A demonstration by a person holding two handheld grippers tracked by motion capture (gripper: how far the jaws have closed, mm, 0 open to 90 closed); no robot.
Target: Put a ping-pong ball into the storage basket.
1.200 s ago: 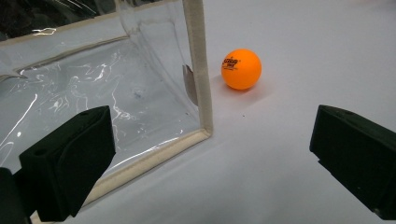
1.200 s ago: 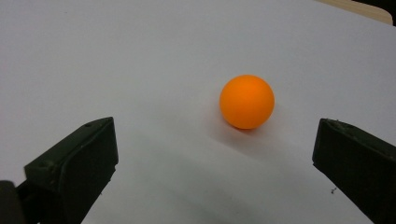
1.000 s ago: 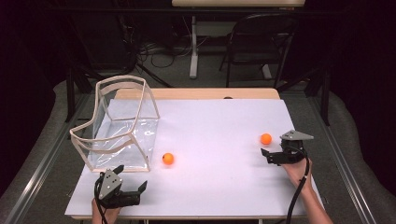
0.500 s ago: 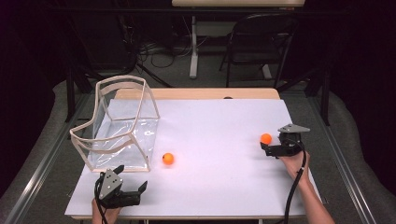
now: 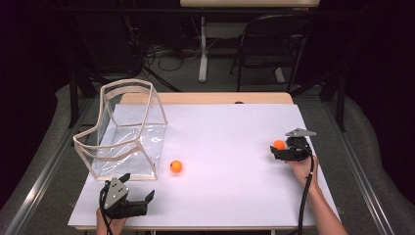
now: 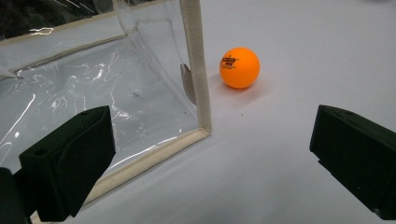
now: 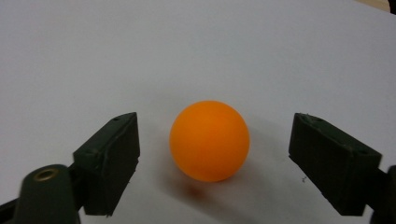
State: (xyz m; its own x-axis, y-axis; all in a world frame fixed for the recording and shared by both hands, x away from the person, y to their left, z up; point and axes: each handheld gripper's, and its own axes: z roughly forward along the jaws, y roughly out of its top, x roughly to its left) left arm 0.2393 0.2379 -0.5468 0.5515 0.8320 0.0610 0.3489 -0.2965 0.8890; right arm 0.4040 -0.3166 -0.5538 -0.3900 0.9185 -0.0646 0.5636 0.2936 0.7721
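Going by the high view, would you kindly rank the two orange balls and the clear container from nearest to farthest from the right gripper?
1. Ball at the right gripper: this orange ball sits between its open jaws, on the table's right.
2. Middle ball: near the table's centre, beside the container.
3. Clear container: at the far left.

Dim lab, white-topped table (image 5: 225,147), floor cables (image 5: 161,51), black chair (image 5: 274,44)

Around the table: a dim, cluttered room.
A white sheet (image 5: 230,132) covers most of a wooden tabletop (image 5: 210,98), whose far strip stays bare. Beyond it a black chair (image 5: 274,39) stands beside a white post (image 5: 203,49), with dark cables (image 5: 161,51) tangled on the grey floor (image 5: 362,142).
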